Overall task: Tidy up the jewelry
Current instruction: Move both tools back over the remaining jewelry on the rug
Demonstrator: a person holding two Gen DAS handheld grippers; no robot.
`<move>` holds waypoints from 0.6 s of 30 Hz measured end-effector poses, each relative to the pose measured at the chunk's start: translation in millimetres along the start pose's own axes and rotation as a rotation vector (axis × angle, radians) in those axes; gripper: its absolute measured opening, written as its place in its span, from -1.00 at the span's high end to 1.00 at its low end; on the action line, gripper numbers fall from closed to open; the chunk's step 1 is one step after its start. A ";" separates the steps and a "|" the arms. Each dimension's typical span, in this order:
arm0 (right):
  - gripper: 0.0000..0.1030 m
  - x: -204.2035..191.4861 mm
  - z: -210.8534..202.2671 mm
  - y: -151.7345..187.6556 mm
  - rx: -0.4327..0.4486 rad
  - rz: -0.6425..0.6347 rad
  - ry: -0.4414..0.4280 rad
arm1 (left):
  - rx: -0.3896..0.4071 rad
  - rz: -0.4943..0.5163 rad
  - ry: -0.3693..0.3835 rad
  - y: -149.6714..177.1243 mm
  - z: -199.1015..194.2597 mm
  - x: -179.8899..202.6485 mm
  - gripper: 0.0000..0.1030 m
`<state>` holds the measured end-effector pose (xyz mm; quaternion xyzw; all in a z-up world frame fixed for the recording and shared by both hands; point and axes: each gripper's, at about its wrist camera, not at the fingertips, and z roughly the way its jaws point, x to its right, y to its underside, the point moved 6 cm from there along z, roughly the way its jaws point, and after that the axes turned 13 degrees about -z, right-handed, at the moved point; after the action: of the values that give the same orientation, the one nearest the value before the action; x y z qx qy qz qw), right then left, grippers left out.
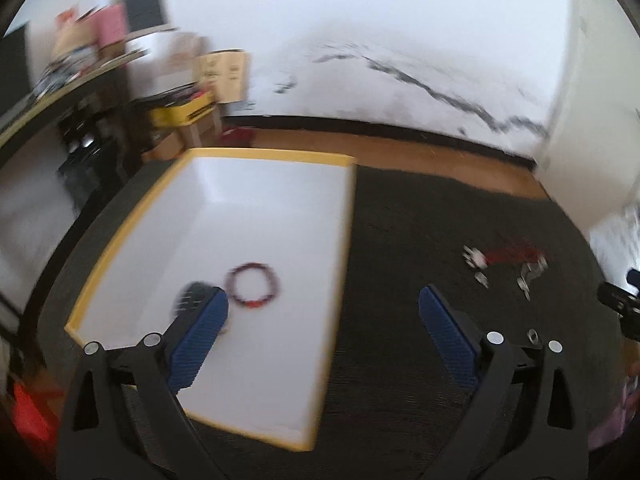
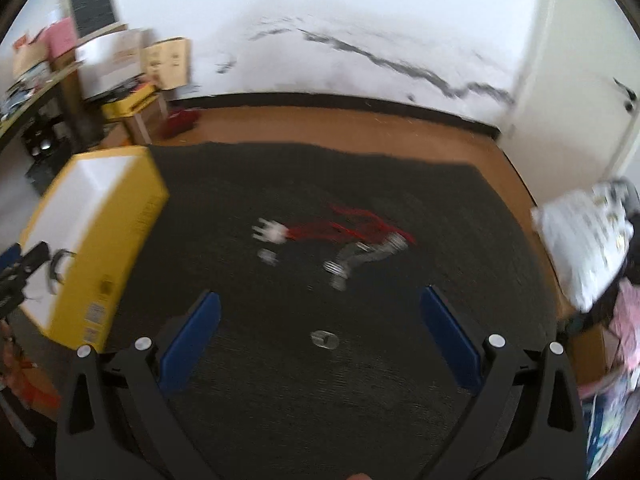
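Observation:
A yellow-rimmed box with a white inside (image 1: 132, 220) lies on a dark rug; it also shows in the right wrist view (image 2: 132, 216). In it lie a dark red bead bracelet (image 1: 253, 286) and a dark bracelet (image 1: 192, 294), partly behind my left finger. My left gripper (image 1: 324, 304) is open and empty, hovering over the box's right edge. On the rug lies a loose pile of jewelry with red threads (image 2: 344, 232), also in the left wrist view (image 1: 508, 258). A small silver piece (image 2: 324, 338) lies between the fingers of my right gripper (image 2: 320, 312), which is open and empty above the rug.
The dark rug (image 2: 320, 176) lies on a wooden floor (image 2: 320, 124) before a white wall. Shelves and boxes (image 1: 80, 80) stand at the left. White bedding (image 2: 588, 236) is at the right. Both views are motion-blurred.

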<state>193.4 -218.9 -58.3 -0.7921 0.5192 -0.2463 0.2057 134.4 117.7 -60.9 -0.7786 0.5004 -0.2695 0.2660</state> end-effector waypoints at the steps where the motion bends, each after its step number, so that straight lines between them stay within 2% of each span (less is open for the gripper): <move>1: -0.87 10.4 8.5 8.1 0.003 0.005 0.012 | -0.011 0.020 0.009 4.0 5.0 14.3 -0.82; 5: -0.87 38.1 29.6 32.3 0.001 0.028 0.033 | -0.079 0.079 0.069 24.2 27.0 65.4 -0.82; 9: -0.87 52.8 39.9 36.8 -0.020 0.061 0.008 | -0.066 0.176 0.086 37.9 47.7 110.2 -0.82; 12: -0.87 64.5 38.3 37.8 0.004 0.059 0.029 | -0.084 0.218 0.106 52.7 74.7 147.4 -0.82; 15: -0.87 74.1 45.8 41.0 -0.013 0.075 0.028 | -0.108 0.238 0.091 65.7 103.6 174.7 -0.82; 18: -0.87 81.9 55.2 44.1 -0.030 0.101 0.018 | -0.124 0.264 0.048 74.1 126.0 184.7 -0.82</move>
<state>222.8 -307.3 -113.3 -0.7656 0.5639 -0.2350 0.2014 239.1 -61.0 -173.1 -0.7142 0.6203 -0.2194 0.2386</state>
